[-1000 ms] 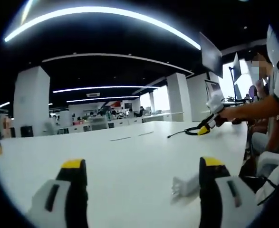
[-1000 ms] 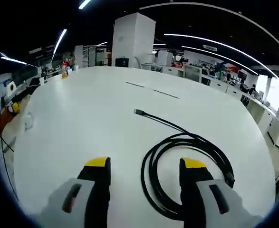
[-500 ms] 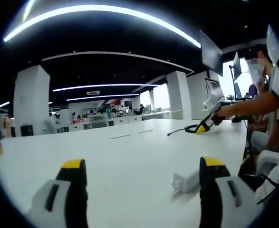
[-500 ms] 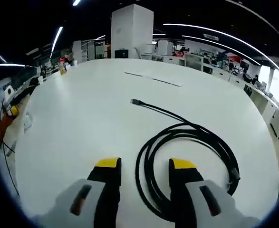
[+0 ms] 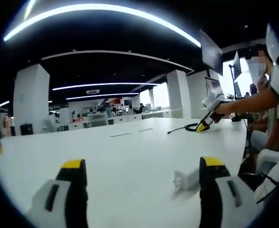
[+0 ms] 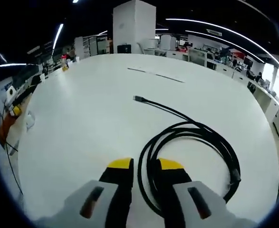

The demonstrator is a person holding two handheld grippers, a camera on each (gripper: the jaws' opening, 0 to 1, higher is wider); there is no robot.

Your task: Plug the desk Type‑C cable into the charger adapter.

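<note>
Open-plan office, dark ceiling with long light strips, white pillars; big white table underfoot in both views.

Right gripper: jaws nearly closed, a narrow gap left, with the near arc of the coiled black cable running between the yellow tips. Cannot tell whether the pads actually pinch it. The coil lies flat on the table, several loose loops, extending right and far of the jaws. One free end runs out far-left from the coil to a small plug, lying bare on the table, well apart from the jaws. A second connector end seems to sit at the coil's right edge; too small to be sure.

Left gripper: jaws wide open, empty, low over the table. White adapter lies on the table just inside the right jaw, touching or nearly touching it.

Far right in the left gripper view: the right gripper at the coil, a person's forearm behind it.

Handling, as judged: cable is light, limp, springy in its loops; lifting mid-coil will drag the whole bundle. Better hold is just behind the plug, on the stiff strain relief. Adapter is small, hard, smooth plastic, likely to slide; grip its flat sides squarely.
</note>
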